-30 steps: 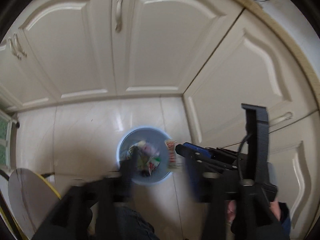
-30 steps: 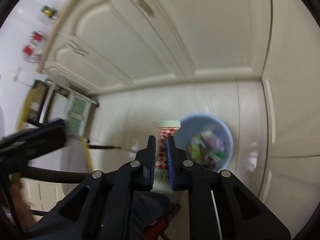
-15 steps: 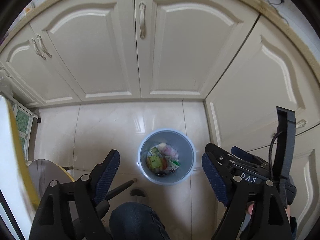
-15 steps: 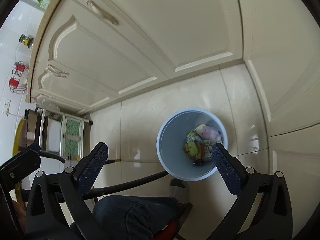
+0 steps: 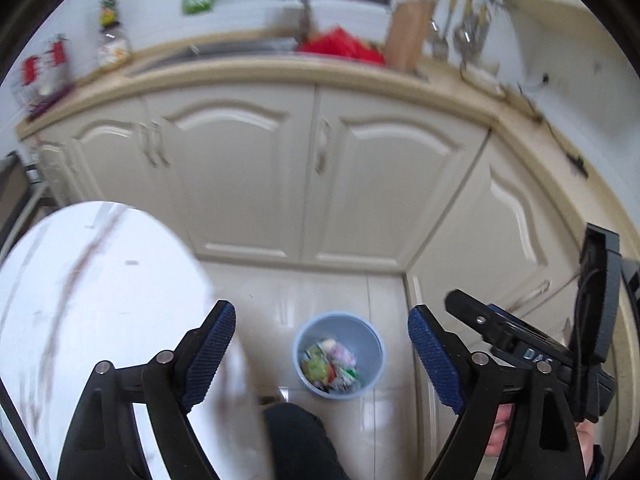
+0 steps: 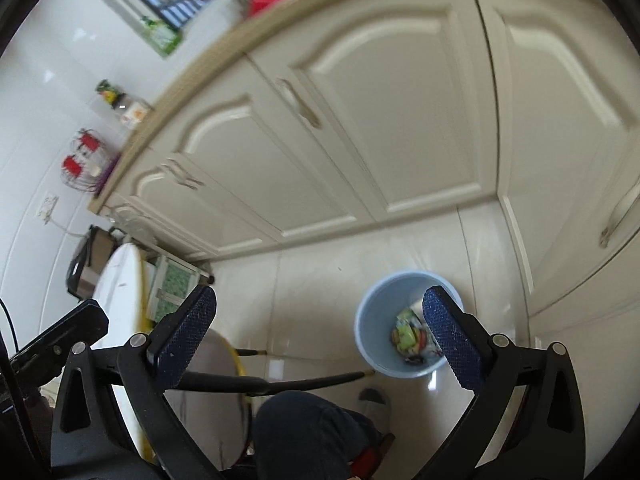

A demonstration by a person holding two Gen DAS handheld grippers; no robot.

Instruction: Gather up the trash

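The light blue waste bin (image 5: 339, 353) stands on the tiled floor (image 5: 320, 292) in the corner formed by the cream cabinet doors (image 5: 240, 184), and serves as the reference point. Crumpled wrappers (image 5: 330, 365) (green, pink and white) lie inside the bin at its bottom. The left gripper (image 5: 320, 354) is positioned above the bin; its jaws are opening, with nothing between the blue pads (image 5: 208, 356). The right gripper (image 6: 318, 344) is also above the bin, offset toward the white round table (image 6: 120, 300); its jaws stand fully apart and hold nothing. In the right wrist view one right pad (image 6: 450, 340) overlaps the bin opening. A person's dark-trousered knee (image 6: 304, 428) is nearer the camera than the bin. The countertop (image 5: 256, 68) runs above the cabinet doors, behind the bin.
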